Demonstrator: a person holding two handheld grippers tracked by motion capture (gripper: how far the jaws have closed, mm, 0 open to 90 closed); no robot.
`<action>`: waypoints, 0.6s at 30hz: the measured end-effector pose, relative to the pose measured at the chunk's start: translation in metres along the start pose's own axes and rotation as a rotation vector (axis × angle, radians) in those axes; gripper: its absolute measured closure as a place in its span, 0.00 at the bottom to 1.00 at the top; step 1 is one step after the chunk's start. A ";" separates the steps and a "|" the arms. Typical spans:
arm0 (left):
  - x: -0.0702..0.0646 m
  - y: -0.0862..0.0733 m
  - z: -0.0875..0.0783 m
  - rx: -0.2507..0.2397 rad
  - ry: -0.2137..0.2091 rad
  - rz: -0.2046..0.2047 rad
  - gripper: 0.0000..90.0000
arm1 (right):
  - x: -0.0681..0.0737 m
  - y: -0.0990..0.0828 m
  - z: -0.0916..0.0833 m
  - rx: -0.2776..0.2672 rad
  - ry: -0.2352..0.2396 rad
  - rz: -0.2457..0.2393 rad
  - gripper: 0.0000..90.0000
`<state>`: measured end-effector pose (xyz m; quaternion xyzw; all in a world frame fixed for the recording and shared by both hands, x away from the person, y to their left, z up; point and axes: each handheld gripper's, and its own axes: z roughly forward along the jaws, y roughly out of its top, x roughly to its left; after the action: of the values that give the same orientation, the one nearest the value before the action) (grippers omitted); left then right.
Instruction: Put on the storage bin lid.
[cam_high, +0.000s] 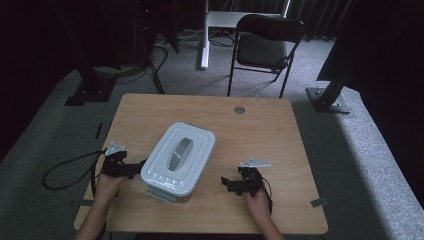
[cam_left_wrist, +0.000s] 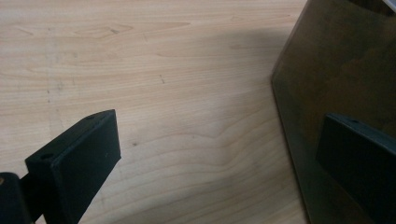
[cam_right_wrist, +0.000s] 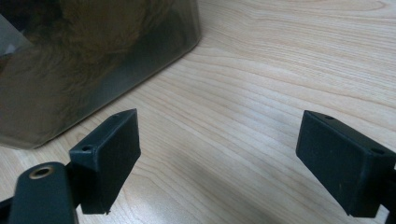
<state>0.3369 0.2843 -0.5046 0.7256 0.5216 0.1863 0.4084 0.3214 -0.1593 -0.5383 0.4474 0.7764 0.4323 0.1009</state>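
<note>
While both hands sit at the near edge of the wooden table (cam_high: 260, 125), the left gripper (cam_high: 134, 168) has its jaws spread, tips right at the left side of the lidded plastic container (cam_high: 178, 159); whether they touch it I cannot tell. Right gripper (cam_high: 227, 184) rests on the tabletop, jaws spread, holding nothing, near the container's right side but apart. Container sits left of table centre, white lid on, grey handle on top. Beyond the table: a black folding chair (cam_high: 265, 47) on carpet.
</note>
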 end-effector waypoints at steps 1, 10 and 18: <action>0.000 0.000 0.000 0.000 0.000 0.000 0.01 | 0.000 0.000 0.000 0.000 0.000 0.000 0.14; -0.027 -0.005 0.000 0.032 -0.084 0.066 0.01 | 0.000 0.002 -0.001 0.005 0.004 -0.001 0.14; -0.034 -0.007 0.003 0.032 -0.113 0.059 0.01 | -0.004 0.002 -0.005 0.007 -0.010 -0.006 0.14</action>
<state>0.3215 0.2533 -0.5064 0.7564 0.4790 0.1485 0.4200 0.3217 -0.1651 -0.5345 0.4474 0.7787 0.4271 0.1046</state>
